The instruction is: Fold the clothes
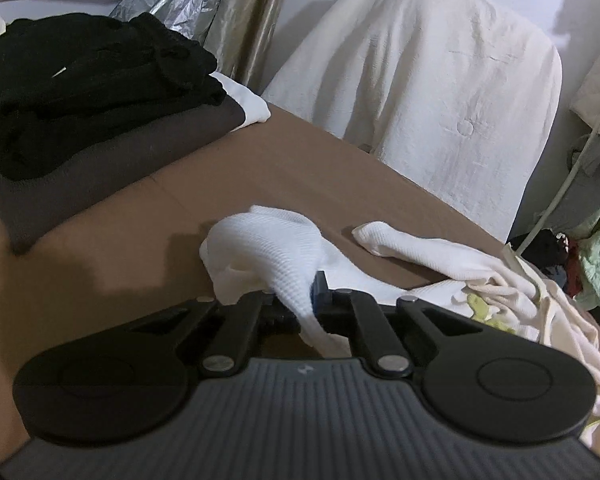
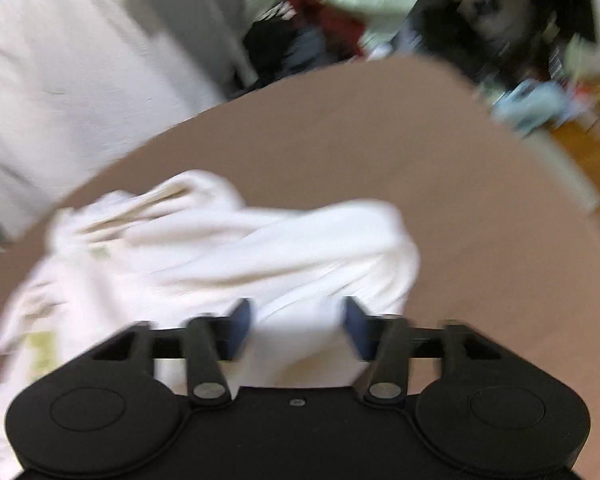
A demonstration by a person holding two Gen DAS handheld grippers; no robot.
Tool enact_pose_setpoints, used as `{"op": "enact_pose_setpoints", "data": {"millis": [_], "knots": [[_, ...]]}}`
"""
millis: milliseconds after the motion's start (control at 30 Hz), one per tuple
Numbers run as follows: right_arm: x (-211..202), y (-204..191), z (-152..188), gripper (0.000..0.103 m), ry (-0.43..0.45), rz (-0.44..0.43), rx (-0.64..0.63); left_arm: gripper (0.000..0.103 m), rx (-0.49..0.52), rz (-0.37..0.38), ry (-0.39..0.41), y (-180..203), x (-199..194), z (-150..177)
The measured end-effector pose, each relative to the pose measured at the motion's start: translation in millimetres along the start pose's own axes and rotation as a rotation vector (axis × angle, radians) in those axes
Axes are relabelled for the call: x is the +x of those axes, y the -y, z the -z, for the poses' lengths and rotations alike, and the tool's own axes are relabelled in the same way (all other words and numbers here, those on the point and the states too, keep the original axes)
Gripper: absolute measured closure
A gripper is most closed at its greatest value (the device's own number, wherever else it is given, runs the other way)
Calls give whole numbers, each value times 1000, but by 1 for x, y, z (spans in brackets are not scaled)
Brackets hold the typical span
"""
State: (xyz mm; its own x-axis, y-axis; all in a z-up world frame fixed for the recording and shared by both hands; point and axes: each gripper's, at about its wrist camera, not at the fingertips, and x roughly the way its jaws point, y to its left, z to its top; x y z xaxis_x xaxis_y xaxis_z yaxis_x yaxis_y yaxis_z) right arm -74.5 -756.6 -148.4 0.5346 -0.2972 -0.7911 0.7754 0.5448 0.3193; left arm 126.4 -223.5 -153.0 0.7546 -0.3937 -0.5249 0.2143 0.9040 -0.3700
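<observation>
The white waffle-knit garment (image 1: 268, 248) lies crumpled on the brown counter (image 1: 148, 216), at lower centre of the left wrist view. One fold of it is drawn up into the left tool (image 1: 306, 304), whose jaws are pinched tight on the cloth at the lower middle of the frame. A sleeve-like end (image 1: 384, 238) of the same white knit stretches toward the right, lying flat on the counter, and runs into a cream cloth (image 1: 540, 308) bunched at the lower right edge.

In the right wrist view, which is blurred, the white garment (image 2: 220, 248) fills the lower left and centre. The right tool (image 2: 296, 328) stands with its jaws wide apart at lower centre, white fabric lying between the blue pads (image 2: 240, 320) without being pressed by them.

Farther out, at the upper left of the left wrist view, a stack of folded clothes (image 1: 100, 120) sits on the counter, black pieces on top of a grey one. Behind the counter's far edge, at upper right, a large white cover (image 1: 440, 80) drapes over something against the wall.
</observation>
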Motion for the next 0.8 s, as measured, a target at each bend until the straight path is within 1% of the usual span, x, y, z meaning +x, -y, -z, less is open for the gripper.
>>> {"op": "enact_pose_setpoints", "data": {"millis": [67,100,167,200,233,267,333,400,433,467,500,533,567,600,633,667,733,800], "knots": [[-2,-2,3,38,6,-3,-8,99,-5,-18,-27,-3,0,-1],[-4,-7,7,38,17,31,-35,99,-6,-28,-46,-5,1,-1],[-5,-12,7,37,35,66,-72,98,15,-75,-153,-8,11,2],[-4,-12,8,37,37,44,-60,98,23,-96,-204,-9,15,4],[-5,-12,8,37,33,21,-40,97,16,-95,-232,-11,15,7],[-6,-12,9,37,30,-3,-19,95,21,-101,-239,-12,10,8],[-9,-13,10,37,28,-43,18,95,32,-114,-253,-13,0,10],[-27,-28,20,37,89,-16,-16,90,63,-124,-219,-10,-19,6],[-38,-36,23,37,120,-22,-50,88,77,-124,-198,-9,-29,4],[-49,-44,26,37,146,-33,-84,81,92,-121,-177,-7,-40,2],[-58,-52,28,36,142,-68,-113,75,103,-87,-166,-4,-49,1],[-66,-59,31,31,135,-105,-142,74,115,-44,-170,0,-55,0],[-71,-66,35,26,101,-150,-183,71,128,4,-184,7,-62,3],[-72,-74,42,17,46,-166,-237,69,146,61,-209,15,-66,8],[-73,-82,49,15,-9,-182,-292,67,164,118,-234,23,-71,14],[-74,-89,57,15,-61,-194,-345,61,185,175,-259,31,-75,21],[-70,-101,77,15,-124,-166,-432,57,274,284,-321,55,-80,45],[-62,-111,97,15,-197,-144,-504,51,352,340,-361,76,-79,70]]}}
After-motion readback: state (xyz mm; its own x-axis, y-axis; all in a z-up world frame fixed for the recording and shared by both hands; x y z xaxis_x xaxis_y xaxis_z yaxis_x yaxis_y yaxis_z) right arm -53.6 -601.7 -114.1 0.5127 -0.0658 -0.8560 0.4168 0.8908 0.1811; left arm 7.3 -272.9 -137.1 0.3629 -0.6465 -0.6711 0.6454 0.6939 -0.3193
